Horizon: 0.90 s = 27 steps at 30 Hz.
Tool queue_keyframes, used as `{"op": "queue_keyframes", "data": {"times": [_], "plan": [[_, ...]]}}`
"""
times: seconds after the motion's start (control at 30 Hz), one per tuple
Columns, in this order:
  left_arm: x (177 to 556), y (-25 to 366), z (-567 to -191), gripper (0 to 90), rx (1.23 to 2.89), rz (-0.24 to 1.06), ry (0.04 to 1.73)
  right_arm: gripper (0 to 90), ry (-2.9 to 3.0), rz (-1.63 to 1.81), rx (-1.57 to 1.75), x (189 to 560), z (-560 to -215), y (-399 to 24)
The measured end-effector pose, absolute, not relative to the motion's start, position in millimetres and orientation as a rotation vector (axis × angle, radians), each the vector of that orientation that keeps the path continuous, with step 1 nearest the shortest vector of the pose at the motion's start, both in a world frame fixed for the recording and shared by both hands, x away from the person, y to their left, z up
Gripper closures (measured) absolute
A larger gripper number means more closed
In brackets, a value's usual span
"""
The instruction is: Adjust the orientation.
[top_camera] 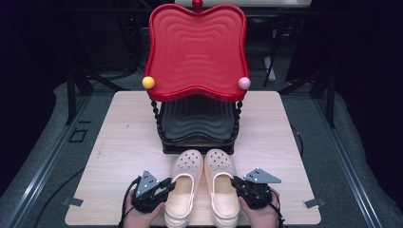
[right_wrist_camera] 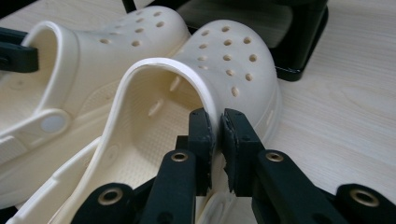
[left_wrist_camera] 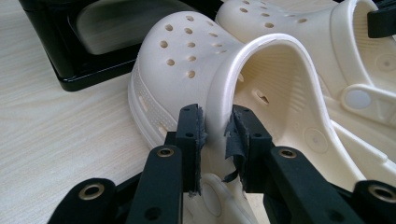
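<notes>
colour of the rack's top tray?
Red, with a rippled surface; the top tray shows best in the high view.

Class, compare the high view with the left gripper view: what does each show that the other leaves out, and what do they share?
High view alone: the red tray topping the rack, its yellow ball and pink ball, and both hands. Left gripper view alone: the left gripper with its pads either side of the left clog's side rim; a slight gap shows at one pad. Both show the two cream clogs, the black rack base and the wooden table.
</notes>
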<state>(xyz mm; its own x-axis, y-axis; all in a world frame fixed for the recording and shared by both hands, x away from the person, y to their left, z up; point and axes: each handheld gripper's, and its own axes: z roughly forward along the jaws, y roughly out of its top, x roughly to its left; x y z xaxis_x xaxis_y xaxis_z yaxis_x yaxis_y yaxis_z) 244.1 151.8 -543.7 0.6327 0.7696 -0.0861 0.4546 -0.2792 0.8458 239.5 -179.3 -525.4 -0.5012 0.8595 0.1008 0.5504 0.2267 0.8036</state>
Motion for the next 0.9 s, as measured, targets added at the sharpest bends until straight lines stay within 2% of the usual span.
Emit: {"op": "queue_keyframes", "data": {"times": [0.57, 0.9], "plan": [[244.7, 146.5, -542.8, 72.8, 1.893, 0.401, 1.009, 82.0, 2.198, 1.347, 1.305, 252.8, -528.2, -167.1], [245.9, 146.0, -543.3, 71.3, 1.885, 0.408, 1.004, 81.0, 2.161, 1.300, 1.323, 248.8, -528.2, -163.0]]}}
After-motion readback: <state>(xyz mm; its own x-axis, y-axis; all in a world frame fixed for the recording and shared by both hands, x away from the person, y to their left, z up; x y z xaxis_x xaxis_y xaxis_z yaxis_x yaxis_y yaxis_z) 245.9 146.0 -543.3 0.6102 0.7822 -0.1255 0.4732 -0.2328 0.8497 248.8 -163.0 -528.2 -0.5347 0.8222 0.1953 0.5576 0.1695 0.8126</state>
